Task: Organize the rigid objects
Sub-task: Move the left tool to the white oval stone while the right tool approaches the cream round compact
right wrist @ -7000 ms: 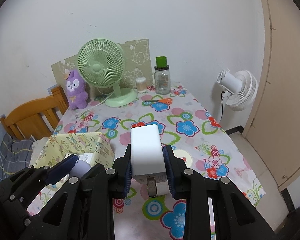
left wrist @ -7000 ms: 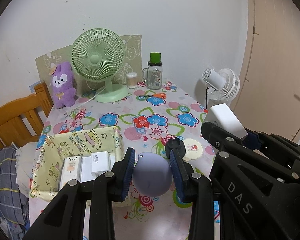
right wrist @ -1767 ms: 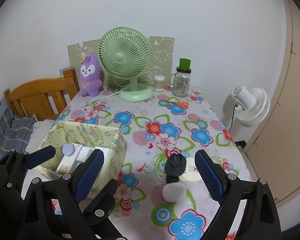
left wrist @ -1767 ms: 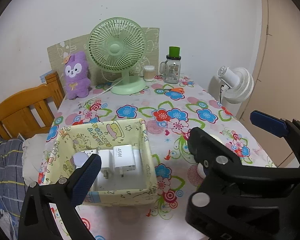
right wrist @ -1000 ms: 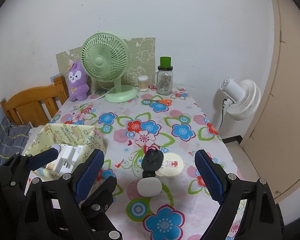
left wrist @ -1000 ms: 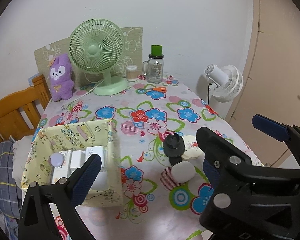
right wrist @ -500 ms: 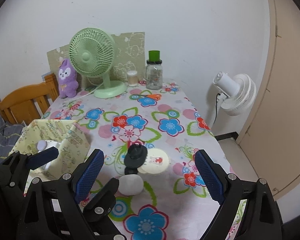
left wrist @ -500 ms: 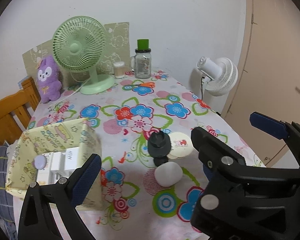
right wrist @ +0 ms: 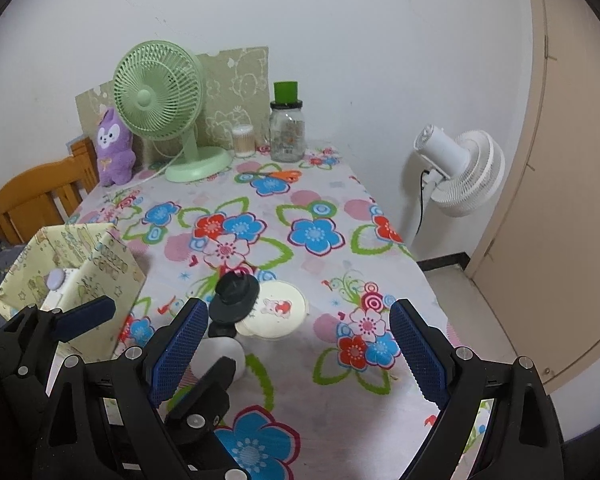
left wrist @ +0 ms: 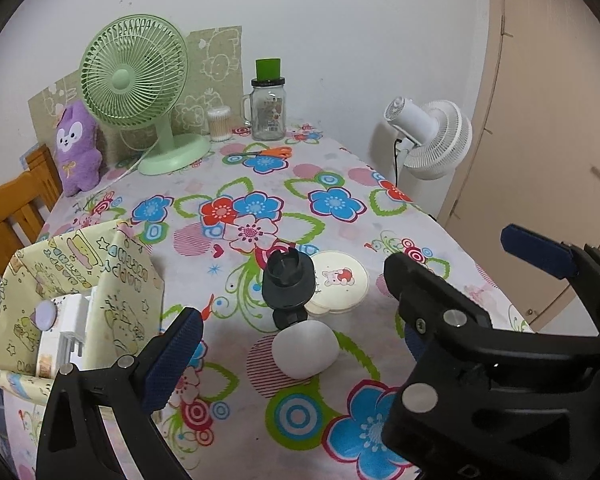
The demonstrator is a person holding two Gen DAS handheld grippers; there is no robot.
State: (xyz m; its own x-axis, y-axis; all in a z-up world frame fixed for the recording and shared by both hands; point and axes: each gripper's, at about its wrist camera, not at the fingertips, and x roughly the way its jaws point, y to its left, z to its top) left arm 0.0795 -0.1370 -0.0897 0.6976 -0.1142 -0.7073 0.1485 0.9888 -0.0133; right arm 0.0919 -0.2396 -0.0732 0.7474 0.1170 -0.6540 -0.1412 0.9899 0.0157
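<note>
While both tongs hang spread wide and empty over the flowered table, the left gripper frames a white egg-shaped case; the right gripper sits beside it; a black mount touches the case; chargers lie in the yellow box.

Brightness: I see both views evenly lit, soft indoor light, nothing dim.
Shadows: faint and short; a soft one lies under the white egg-shaped object on the counter.
Glare: none that I can find.
Distortion: strong fisheye; the door bows, corners go black.
Focus: counter sharp; my tongs close to the lens look slightly soft.
</note>
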